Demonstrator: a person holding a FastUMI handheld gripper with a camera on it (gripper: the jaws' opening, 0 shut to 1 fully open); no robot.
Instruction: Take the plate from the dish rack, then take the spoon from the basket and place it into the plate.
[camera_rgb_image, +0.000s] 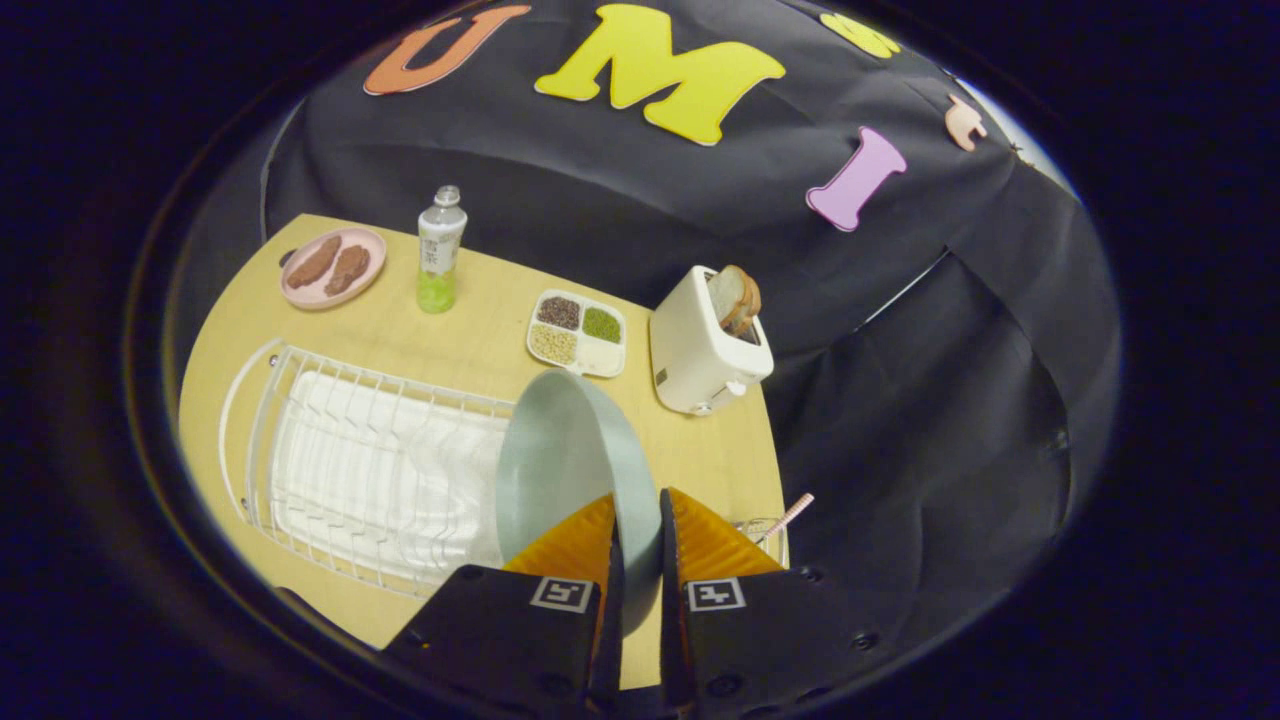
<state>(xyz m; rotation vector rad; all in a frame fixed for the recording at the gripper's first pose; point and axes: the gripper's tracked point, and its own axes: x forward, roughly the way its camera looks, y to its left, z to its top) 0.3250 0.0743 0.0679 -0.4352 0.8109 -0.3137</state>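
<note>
Your claw (637, 520) pinches the rim of the one grey-green plate (570, 470), both orange fingers (575, 545) pressing it on edge above the white dish rack (380, 470), whose slots stand bare along the desk's (470, 330) near edge. The spoon's pink handle (790, 515) pokes from the basket at the desk's near right corner. Toward the far edge sit one bottle (438, 250), one toaster (708, 345) holding bread, one four-compartment tray (578, 333) of grains, one pink plate (333, 267) with two brown pieces.
</note>
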